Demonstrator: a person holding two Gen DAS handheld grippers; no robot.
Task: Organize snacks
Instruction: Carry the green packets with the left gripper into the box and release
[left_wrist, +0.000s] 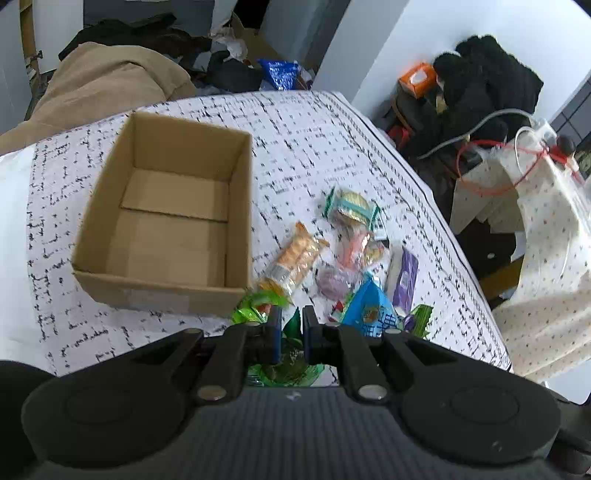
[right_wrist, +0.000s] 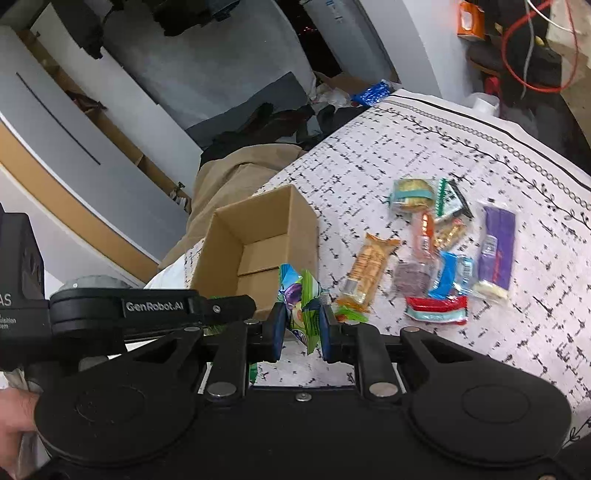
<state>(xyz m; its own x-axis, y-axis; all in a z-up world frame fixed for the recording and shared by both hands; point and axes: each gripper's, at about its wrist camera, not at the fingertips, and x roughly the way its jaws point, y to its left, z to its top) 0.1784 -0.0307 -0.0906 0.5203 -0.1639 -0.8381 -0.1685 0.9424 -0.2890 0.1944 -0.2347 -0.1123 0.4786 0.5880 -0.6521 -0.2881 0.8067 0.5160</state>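
An open, empty cardboard box (left_wrist: 170, 218) sits on the patterned cloth; it also shows in the right wrist view (right_wrist: 258, 243). A pile of snack packets lies to its right: an orange cracker pack (left_wrist: 295, 258), a blue packet (left_wrist: 369, 306), a purple bar (left_wrist: 404, 277). My left gripper (left_wrist: 291, 325) is shut on a green snack packet (left_wrist: 288, 365) just in front of the box. My right gripper (right_wrist: 302, 325) is shut on a green and blue snack packet (right_wrist: 301, 295), held near the box's front corner. The left gripper's body (right_wrist: 155, 306) lies to its left.
The patterned cloth (left_wrist: 314, 147) covers the surface and ends at the right (left_wrist: 480, 295). A beige garment (left_wrist: 110, 77) and clutter lie beyond the far edge. Bags, cables and an orange tissue box (left_wrist: 417, 77) stand at the right.
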